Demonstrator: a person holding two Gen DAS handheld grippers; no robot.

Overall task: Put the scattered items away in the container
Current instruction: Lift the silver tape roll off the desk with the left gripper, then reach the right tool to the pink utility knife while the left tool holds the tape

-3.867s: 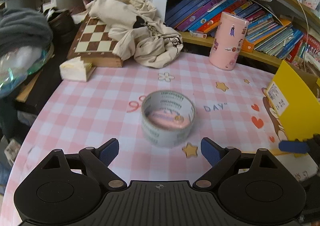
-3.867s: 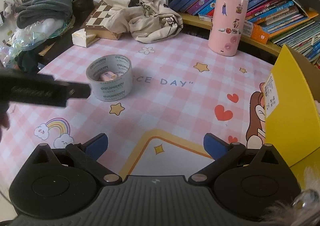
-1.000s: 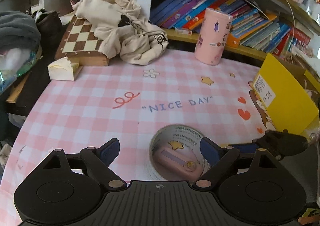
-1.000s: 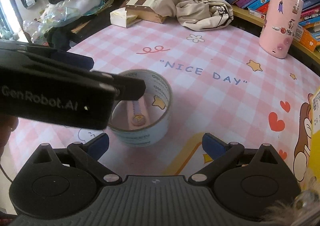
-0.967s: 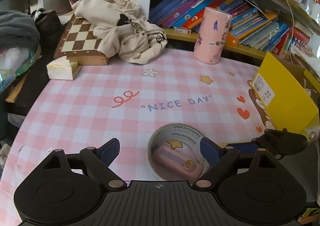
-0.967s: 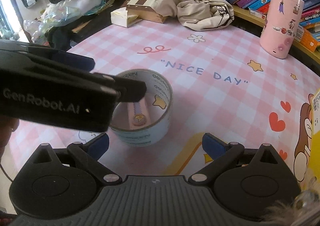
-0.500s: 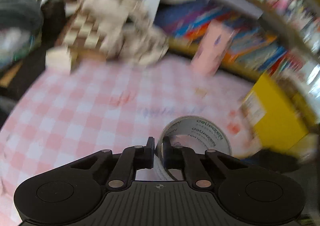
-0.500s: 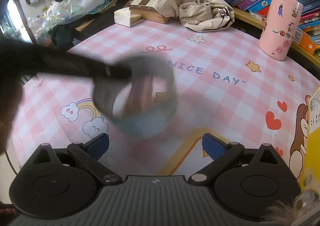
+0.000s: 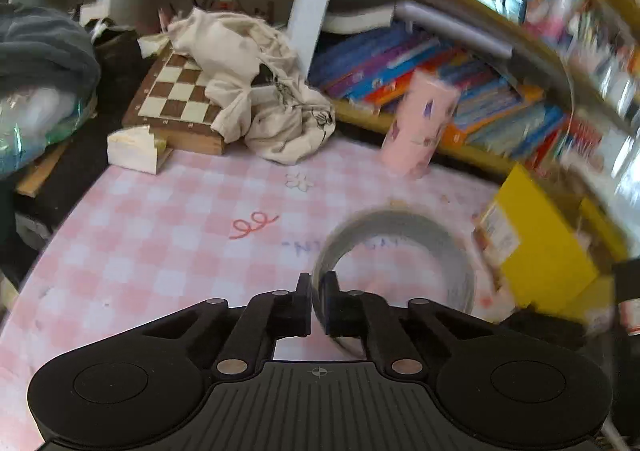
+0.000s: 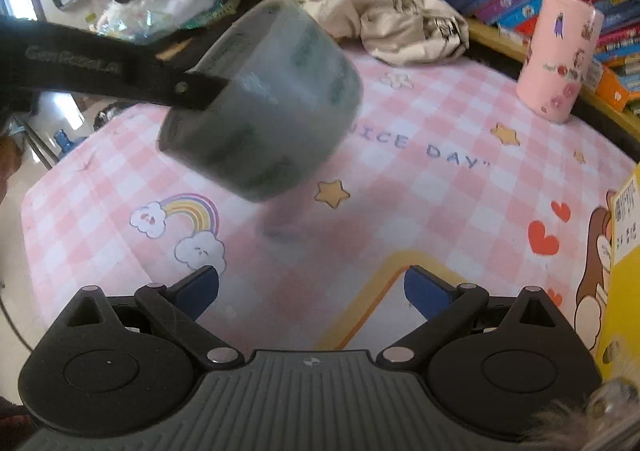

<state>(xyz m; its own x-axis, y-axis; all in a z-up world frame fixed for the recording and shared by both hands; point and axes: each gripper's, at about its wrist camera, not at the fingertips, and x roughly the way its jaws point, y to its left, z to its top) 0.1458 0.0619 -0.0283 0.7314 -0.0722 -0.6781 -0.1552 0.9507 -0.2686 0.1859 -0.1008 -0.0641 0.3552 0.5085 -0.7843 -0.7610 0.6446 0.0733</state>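
Note:
My left gripper [image 9: 318, 293] is shut on the near wall of the tape roll [image 9: 404, 225], a wide grey-white ring, and holds it in the air above the pink checked tablecloth [image 9: 160, 235]. In the right wrist view the left gripper [image 10: 208, 89] comes in from the left with the blurred tape roll [image 10: 272, 99] lifted and tilted. The yellow box [image 9: 536, 251] stands at the right; its edge shows in the right wrist view [image 10: 626, 247]. My right gripper [image 10: 312, 291] is open and empty, low over the tablecloth [image 10: 440, 203].
A pink tumbler [image 10: 558, 55] stands at the back right near a shelf of books [image 9: 500, 99]. A beige cloth [image 9: 256, 87] lies on a chessboard [image 9: 176, 95] at the back left, with a small cream box [image 9: 136, 149] beside it.
My left gripper shut on the tape roll's wall and lifted it off the tablecloth, swinging it up and to the right. The pink item that lay inside the ring is out of sight. My right gripper stayed still.

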